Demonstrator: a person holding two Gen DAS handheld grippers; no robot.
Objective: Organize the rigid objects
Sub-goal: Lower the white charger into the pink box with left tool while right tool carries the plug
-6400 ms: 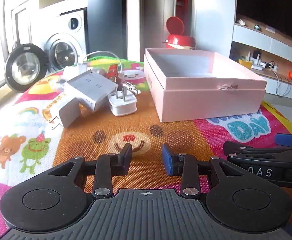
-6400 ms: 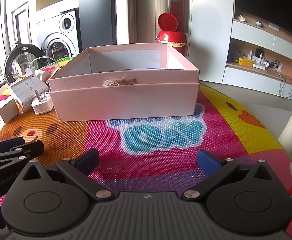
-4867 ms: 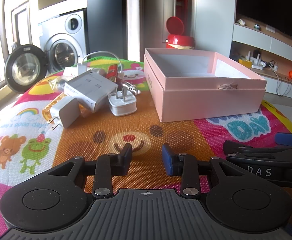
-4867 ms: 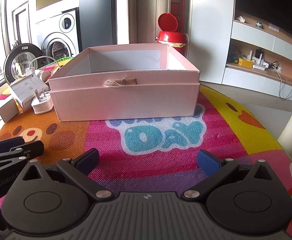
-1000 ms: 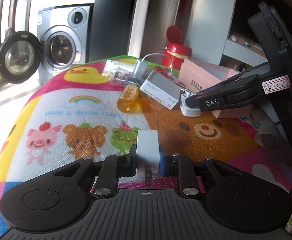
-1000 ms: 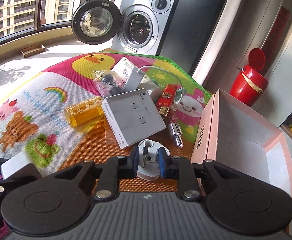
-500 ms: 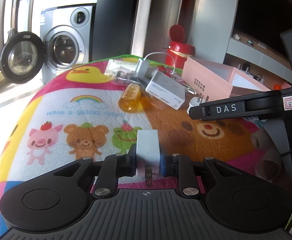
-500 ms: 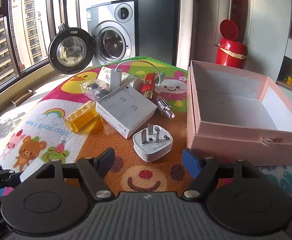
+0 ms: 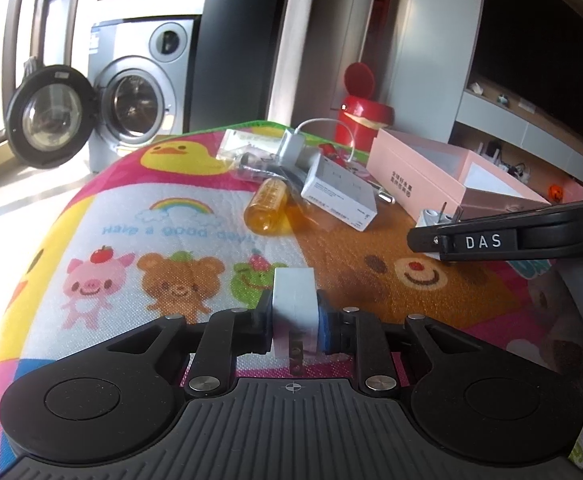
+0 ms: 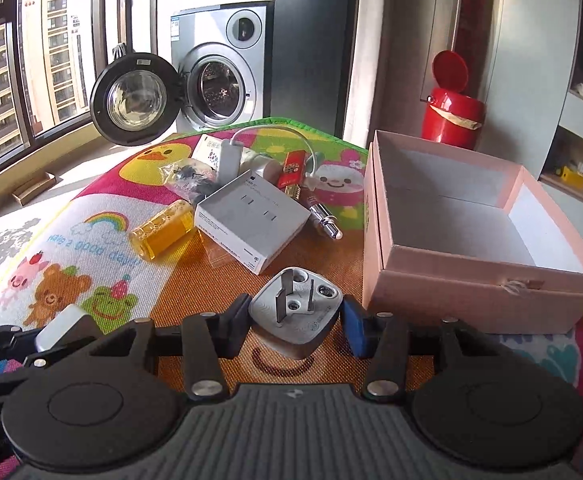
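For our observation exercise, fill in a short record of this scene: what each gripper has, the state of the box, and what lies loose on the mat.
Left gripper: shut on a white charger block
Right gripper: jaws have just been closing around the white plug, prongs up; contact unclear
Pink box: open, nothing visible inside, right of the plug
Loose on mat: white carton, amber bottle, other small items

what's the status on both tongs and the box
Left tongs shut on white charger block. Right tongs just been closing round grey plug adapter, pads not clearly pressing. Pink box open, empty, nothing blocking.
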